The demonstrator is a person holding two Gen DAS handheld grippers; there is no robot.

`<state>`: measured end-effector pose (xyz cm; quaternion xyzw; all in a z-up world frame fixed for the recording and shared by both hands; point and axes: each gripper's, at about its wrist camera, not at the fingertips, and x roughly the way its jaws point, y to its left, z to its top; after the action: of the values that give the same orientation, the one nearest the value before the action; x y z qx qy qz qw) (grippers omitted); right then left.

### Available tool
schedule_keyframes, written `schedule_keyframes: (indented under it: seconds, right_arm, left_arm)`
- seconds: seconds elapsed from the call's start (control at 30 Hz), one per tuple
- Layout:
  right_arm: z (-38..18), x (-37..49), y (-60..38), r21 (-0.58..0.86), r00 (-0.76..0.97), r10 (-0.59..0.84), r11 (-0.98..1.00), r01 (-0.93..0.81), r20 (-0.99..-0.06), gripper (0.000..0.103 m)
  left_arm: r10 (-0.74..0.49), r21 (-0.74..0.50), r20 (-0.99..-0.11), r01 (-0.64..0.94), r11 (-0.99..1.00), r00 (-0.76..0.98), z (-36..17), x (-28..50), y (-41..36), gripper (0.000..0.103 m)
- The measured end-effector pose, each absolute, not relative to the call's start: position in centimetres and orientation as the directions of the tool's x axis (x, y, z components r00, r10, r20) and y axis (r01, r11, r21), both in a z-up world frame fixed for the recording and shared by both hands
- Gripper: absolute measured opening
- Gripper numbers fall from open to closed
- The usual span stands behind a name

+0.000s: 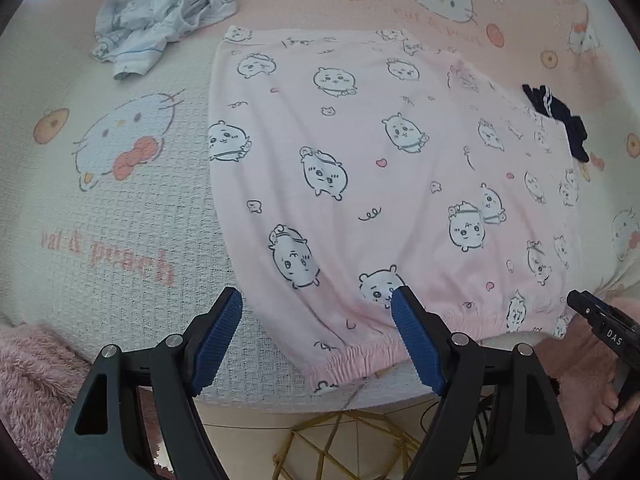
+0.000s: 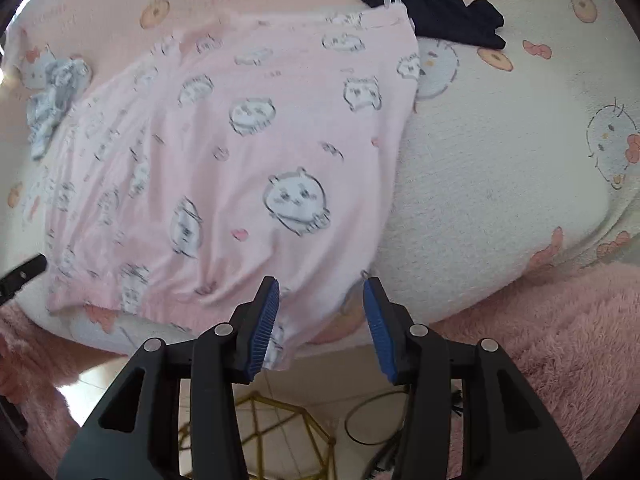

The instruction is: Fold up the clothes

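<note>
Cartoon-cat print bed cover (image 1: 132, 216) under everything. My left gripper (image 1: 316, 304) gapes wide and empty over the elastic waistband of the pink cartoon-print pyjama bottoms (image 1: 360, 160), spread flat ahead. My right gripper (image 2: 322, 294) is parted too, straddling the hem corner; crumpled pale-blue garment (image 1: 160, 16) far left, dark striped garment (image 2: 440, 12) far right.

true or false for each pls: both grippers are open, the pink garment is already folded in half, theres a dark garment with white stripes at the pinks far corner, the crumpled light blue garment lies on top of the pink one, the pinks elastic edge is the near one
1. Both the left gripper and the right gripper are open. True.
2. The pink garment is already folded in half. False: it lies spread flat on the bed cover.
3. A dark garment with white stripes sits at its far corner. True.
4. The light blue garment lies on the pink one. False: it lies apart, on the cover.
5. The elastic edge is nearest. True.
</note>
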<state>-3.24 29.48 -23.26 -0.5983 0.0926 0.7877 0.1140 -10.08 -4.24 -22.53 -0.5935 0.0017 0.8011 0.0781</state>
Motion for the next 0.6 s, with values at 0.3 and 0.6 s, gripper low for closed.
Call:
schedule_keyframes:
  seconds: [0.3,0.6]
  right_arm:
    - [-23.4,-0.6,32.2,0.172,-0.244,-0.077,-0.901,-0.399,-0.967,0.047]
    - [-26.7,-0.8,33.0,0.45,-0.248,-0.375,-0.735,-0.508,-0.893,0.04]
  left_arm:
    - [0.18,-0.171,-0.947,-0.057,-0.984,-0.267,-22.7,-10.3,-6.0,0.079]
    - [0.248,-0.232,-0.935,-0.092,-0.968,-0.253,-22.5,-9.7,-5.4,0.079]
